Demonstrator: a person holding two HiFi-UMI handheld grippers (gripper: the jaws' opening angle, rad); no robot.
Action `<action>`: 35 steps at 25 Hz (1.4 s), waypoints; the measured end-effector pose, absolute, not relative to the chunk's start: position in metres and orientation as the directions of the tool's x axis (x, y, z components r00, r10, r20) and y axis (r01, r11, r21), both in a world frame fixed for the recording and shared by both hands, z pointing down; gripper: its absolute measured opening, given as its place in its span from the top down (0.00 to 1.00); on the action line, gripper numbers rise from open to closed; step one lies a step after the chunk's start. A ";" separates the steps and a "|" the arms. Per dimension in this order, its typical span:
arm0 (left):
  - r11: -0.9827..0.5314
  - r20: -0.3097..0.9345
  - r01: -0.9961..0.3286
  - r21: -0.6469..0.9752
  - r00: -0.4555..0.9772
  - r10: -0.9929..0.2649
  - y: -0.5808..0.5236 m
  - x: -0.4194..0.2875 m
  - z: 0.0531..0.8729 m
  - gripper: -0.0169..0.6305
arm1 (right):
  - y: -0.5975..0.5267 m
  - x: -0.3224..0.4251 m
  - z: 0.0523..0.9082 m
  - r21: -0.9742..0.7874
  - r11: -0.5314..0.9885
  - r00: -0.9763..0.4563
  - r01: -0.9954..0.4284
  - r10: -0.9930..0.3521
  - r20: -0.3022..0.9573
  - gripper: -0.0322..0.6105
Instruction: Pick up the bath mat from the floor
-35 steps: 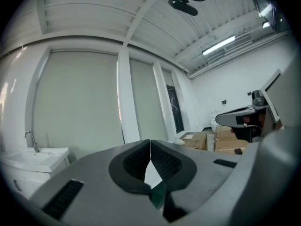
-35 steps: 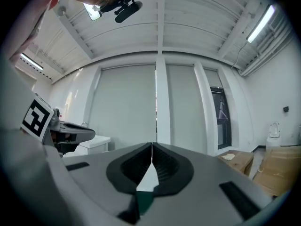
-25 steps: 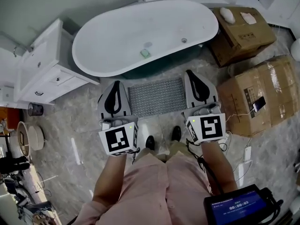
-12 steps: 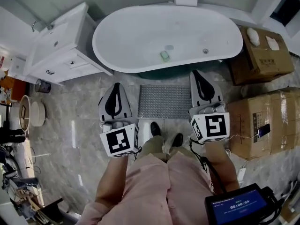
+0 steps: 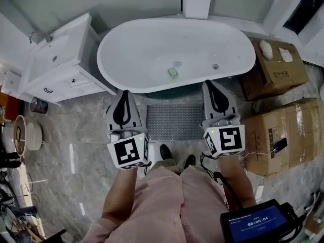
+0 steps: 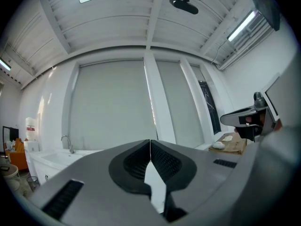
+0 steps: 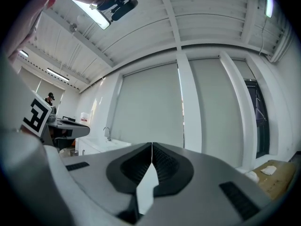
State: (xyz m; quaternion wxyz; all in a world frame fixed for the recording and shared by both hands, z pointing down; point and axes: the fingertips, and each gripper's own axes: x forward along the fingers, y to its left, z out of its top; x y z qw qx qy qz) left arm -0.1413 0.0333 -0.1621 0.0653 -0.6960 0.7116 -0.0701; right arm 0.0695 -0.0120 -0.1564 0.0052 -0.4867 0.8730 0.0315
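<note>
The grey textured bath mat (image 5: 175, 121) lies flat on the marble floor in front of the white bathtub (image 5: 152, 49), seen in the head view. My left gripper (image 5: 123, 96) is held level high above the floor, left of the mat, jaws shut and empty. My right gripper (image 5: 209, 85) is held level to the mat's right, also shut on nothing. In the left gripper view the shut gripper (image 6: 150, 142) points at the white wall. In the right gripper view the shut gripper (image 7: 152, 146) also faces that wall. Neither gripper view shows the mat.
A white vanity cabinet (image 5: 53, 65) stands left of the tub. Cardboard boxes (image 5: 276, 70) (image 5: 283, 135) stand at the right. A green bar of soap (image 5: 173, 73) lies in the tub. My shoes (image 5: 166, 152) stand just short of the mat. A small bin (image 5: 36, 105) sits at the left.
I have stepped toward the tub and both grippers moved forward with me; they now flank the mat nearer the tub rim. Both stayed shut.
</note>
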 end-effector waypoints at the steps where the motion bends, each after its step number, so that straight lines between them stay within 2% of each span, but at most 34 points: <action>1: 0.018 0.003 -0.982 -0.188 -0.018 -1.000 0.030 -0.143 -0.163 0.93 | -0.013 0.069 -0.158 0.053 0.520 -0.522 -0.853 -0.852 -0.041 0.92; 8: -0.041 -0.025 -0.983 -0.177 0.046 -0.999 0.007 -0.173 -0.165 0.93 | -0.021 0.041 -0.165 0.076 0.469 -0.474 -0.880 -0.879 -0.060 0.92; 23: -0.096 0.016 -0.983 -0.158 0.094 -0.995 -0.018 -0.147 -0.160 0.93 | -0.042 0.061 -0.165 0.083 0.463 -0.467 -0.882 -0.884 -0.030 0.92; 35: -0.114 0.159 -0.986 -0.124 0.094 -0.983 -0.028 -0.130 -0.092 0.93 | -0.056 0.078 -0.097 0.020 0.468 -0.464 -0.884 -0.881 0.097 0.92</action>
